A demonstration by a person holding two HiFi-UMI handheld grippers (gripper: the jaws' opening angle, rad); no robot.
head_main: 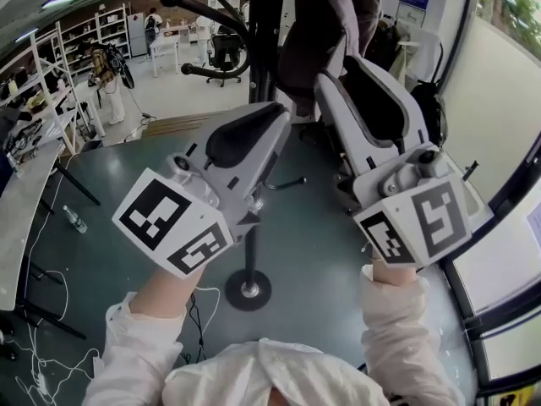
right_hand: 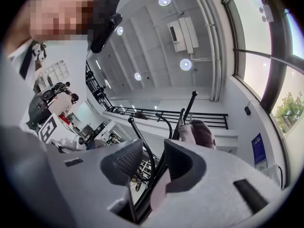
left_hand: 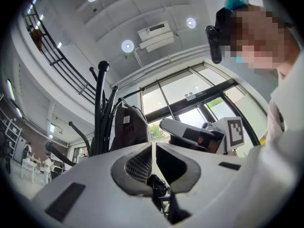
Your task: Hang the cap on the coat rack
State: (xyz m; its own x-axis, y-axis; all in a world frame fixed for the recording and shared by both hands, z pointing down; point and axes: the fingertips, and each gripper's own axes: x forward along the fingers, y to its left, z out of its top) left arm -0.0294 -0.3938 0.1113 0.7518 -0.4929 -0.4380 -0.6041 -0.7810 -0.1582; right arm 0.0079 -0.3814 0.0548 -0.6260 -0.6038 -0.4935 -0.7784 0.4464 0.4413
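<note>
1. R gripper point(right_hand: 154, 148): jaws wide apart, pads press on nothing. A pale strip shows low betw. them, against one jaw; cannot tell what it is.
2. The dark cap point(head_main: 325, 32) hangs high on the coat rack point(head_main: 266, 41), just beside and above the R gripper tips.
3. L gripper point(left_hand: 153, 146): jaws together, hairline gap only, nothing held. It sits lower, on the other side of the rack pole from the R gripper.
4. Rack base point(head_main: 248, 290) stands on the dark floor point(head_main: 127, 176), betw. the person's two sleeves.
</note>
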